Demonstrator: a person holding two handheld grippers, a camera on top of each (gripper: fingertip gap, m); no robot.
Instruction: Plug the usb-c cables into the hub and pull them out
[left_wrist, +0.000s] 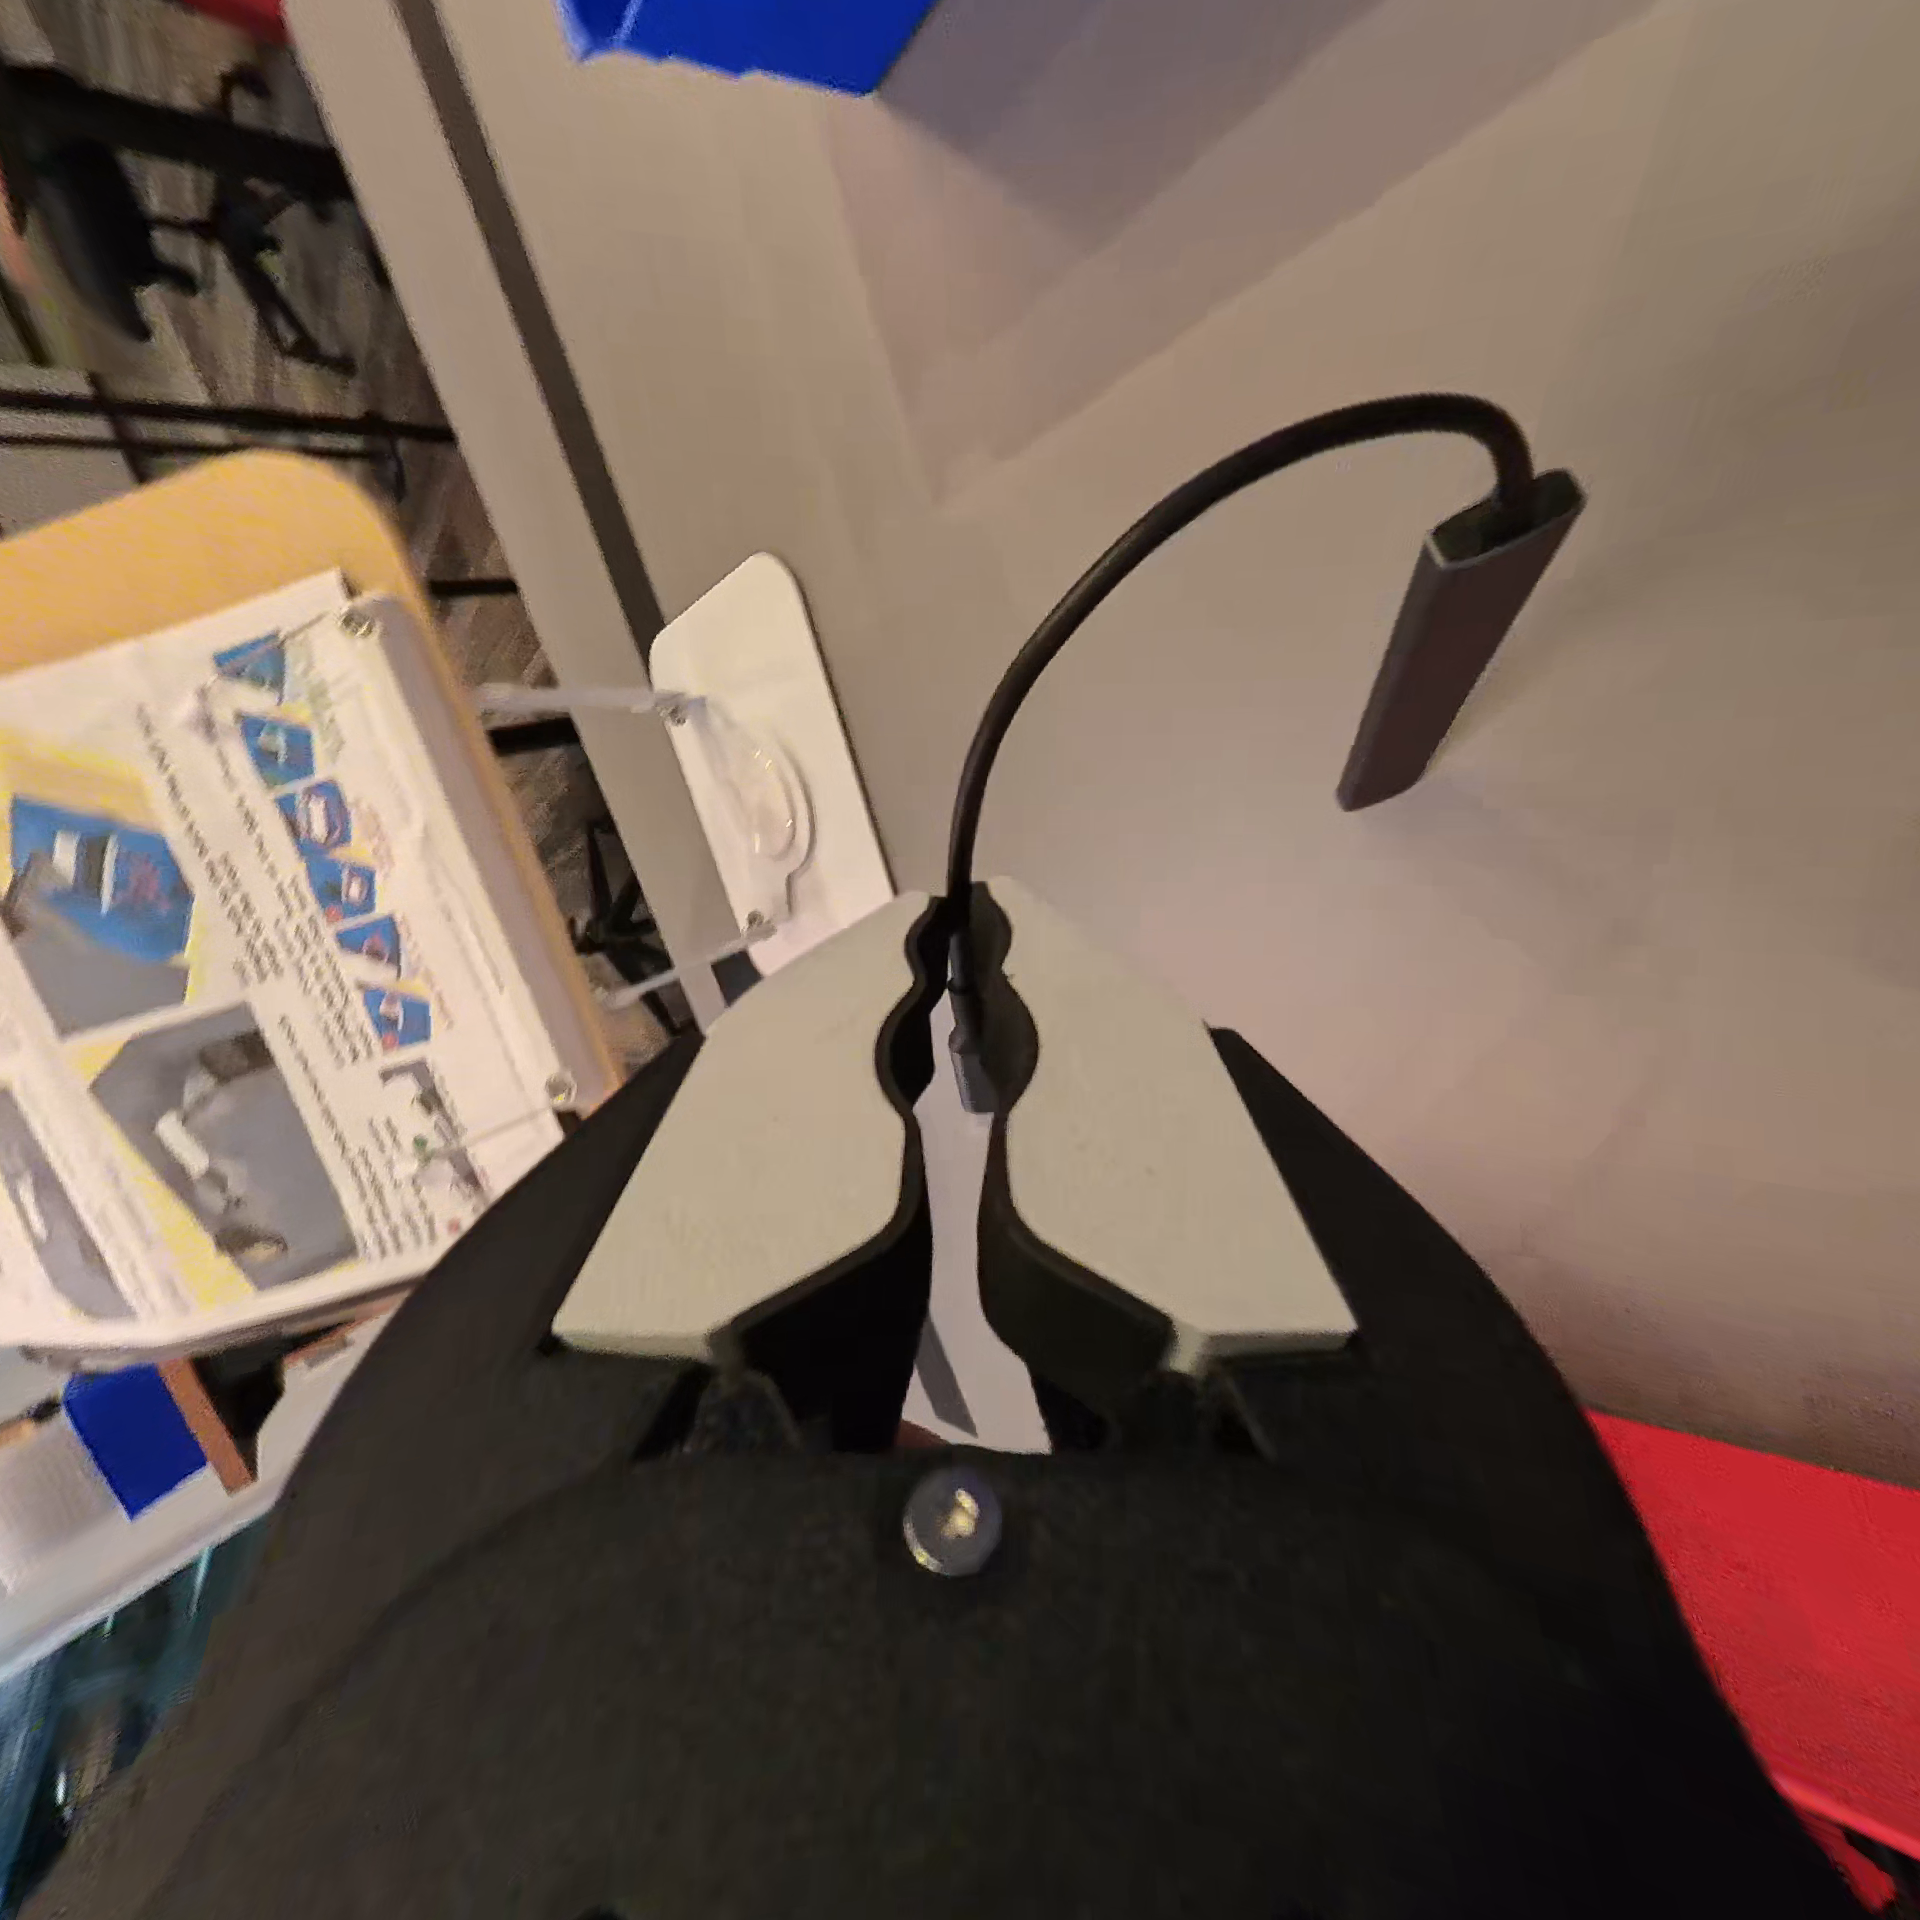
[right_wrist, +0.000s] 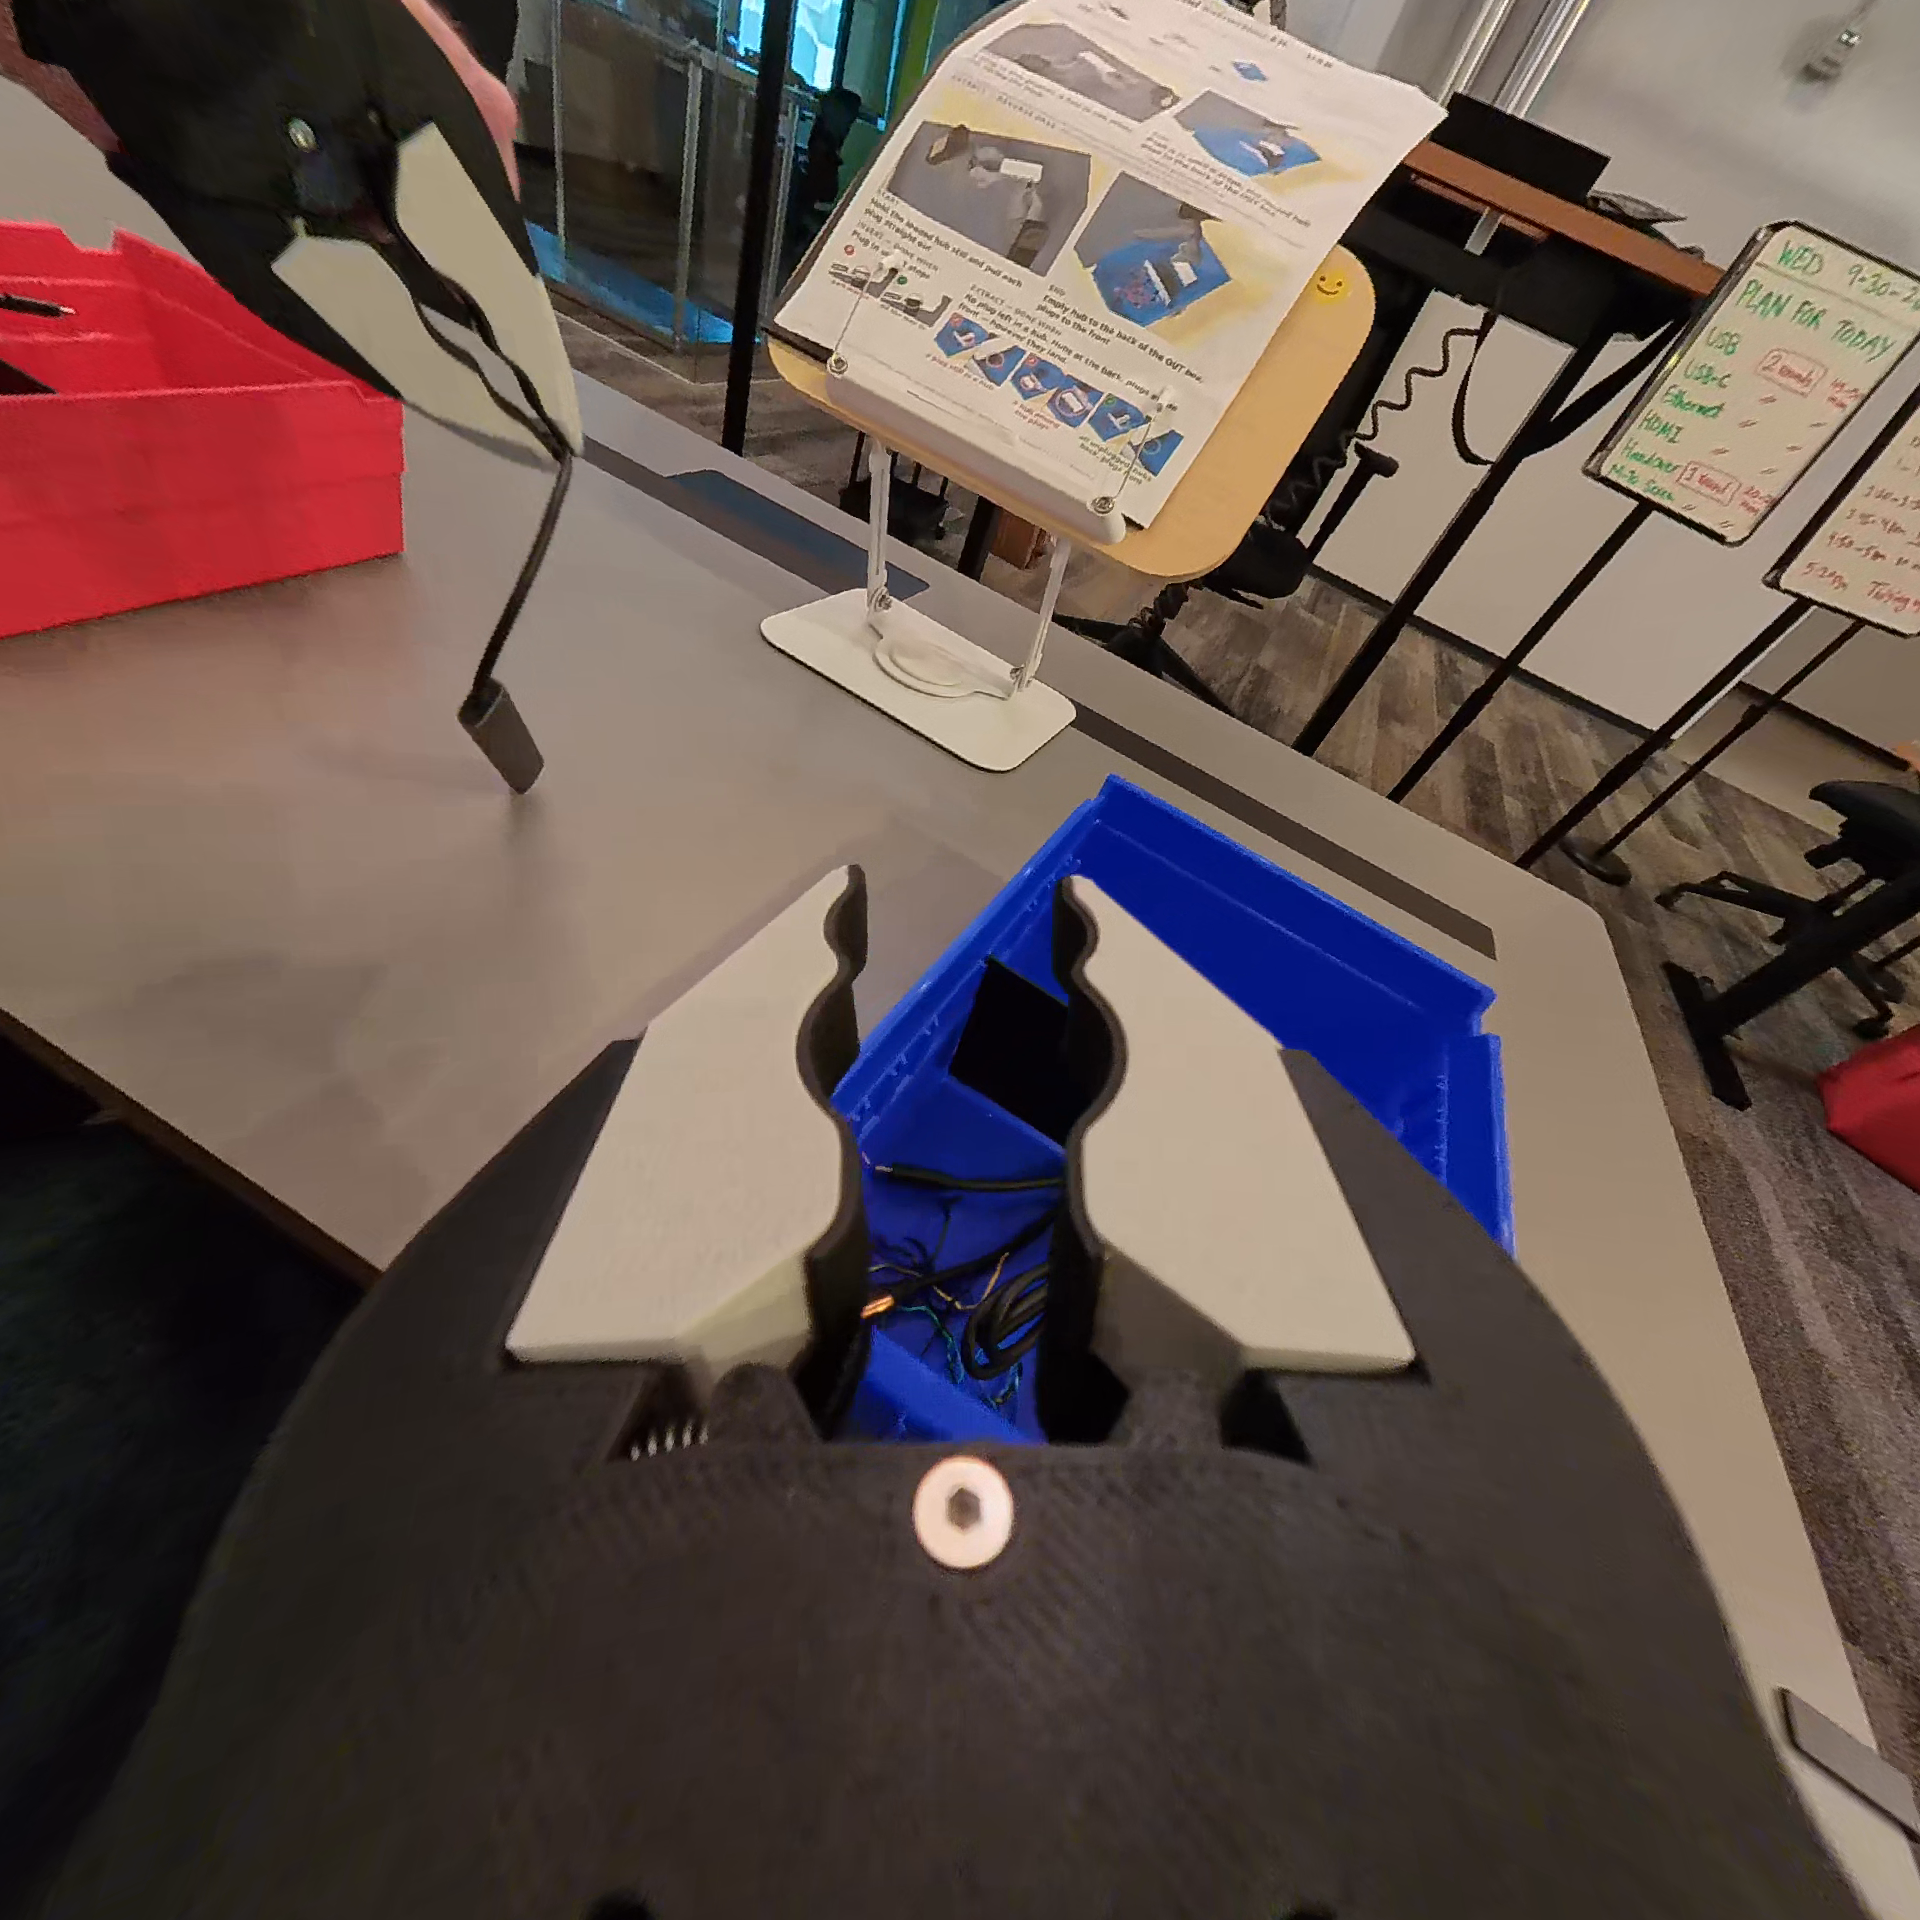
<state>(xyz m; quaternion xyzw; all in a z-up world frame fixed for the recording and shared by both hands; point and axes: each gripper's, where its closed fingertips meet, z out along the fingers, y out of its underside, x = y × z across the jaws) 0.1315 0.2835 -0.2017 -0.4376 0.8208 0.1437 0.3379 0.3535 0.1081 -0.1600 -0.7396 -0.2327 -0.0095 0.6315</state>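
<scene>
Surfaces bearing writing.
Printed instruction sheet (right_wrist: 1091, 239) ahead of the right gripper (right_wrist: 958, 883); two handwritten whiteboards (right_wrist: 1756, 384) farther to its right. Wording not reproduced.

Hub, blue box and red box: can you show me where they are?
hub (left_wrist: 1455, 644): left wrist view, on its long grey side.
blue box (right_wrist: 1288, 935): right wrist view, on its far wall.
red box (right_wrist: 187, 468): right wrist view, on its front wall.
</scene>
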